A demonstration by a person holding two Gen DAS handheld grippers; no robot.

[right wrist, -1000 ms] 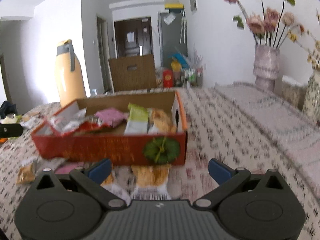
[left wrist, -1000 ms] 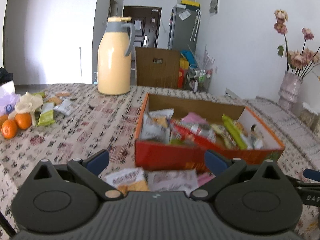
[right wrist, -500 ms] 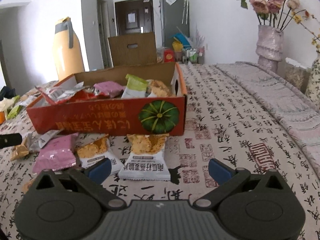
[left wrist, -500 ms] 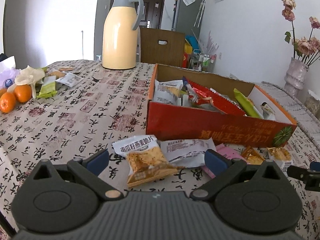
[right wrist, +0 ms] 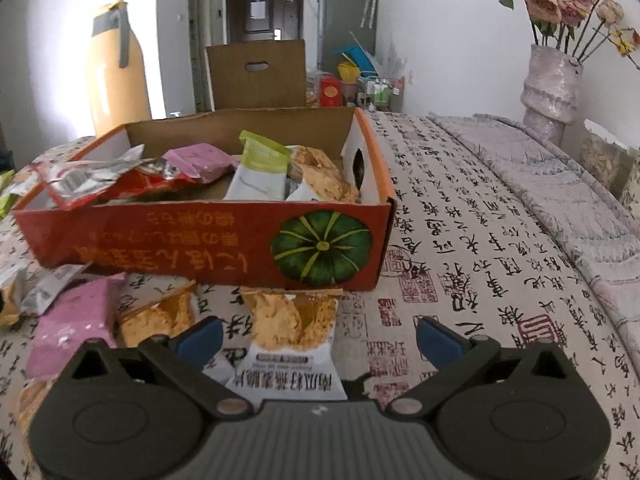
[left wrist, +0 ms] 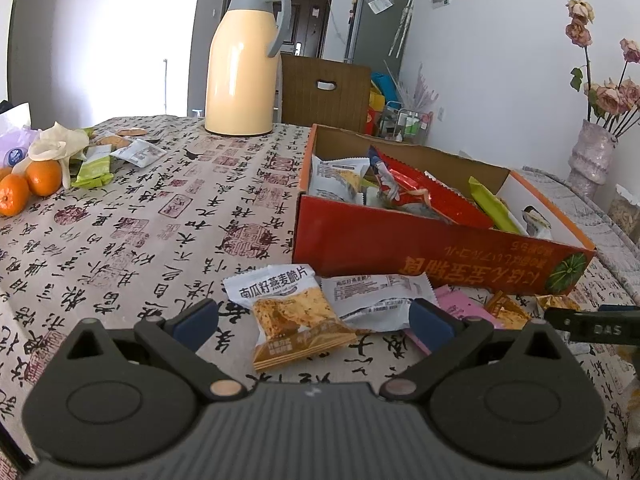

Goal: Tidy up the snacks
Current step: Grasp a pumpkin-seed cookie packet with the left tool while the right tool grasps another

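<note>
orange crisp packets [left wrist: 298,316] between both spread grippers [left wrist: 314,320].

In the right wrist view, the right tool's housing covers the bottom of the white crisp packet [right wrist: 289,344] and of the pink packet [right wrist: 74,322] beside it. The red box [right wrist: 200,240] wall hides the lower halves of the snacks inside. In the left wrist view, the oranges [left wrist: 28,184] run off the left edge, and the pink packet [left wrist: 464,308] lies partly behind a blue fingertip.

My table [left wrist: 132,216] wears a calligraphy cloth; on it sit the red box [left wrist: 400,244], flask [left wrist: 240,68], oranges [left wrist: 28,184], loose snack packets [left wrist: 292,312].
</note>
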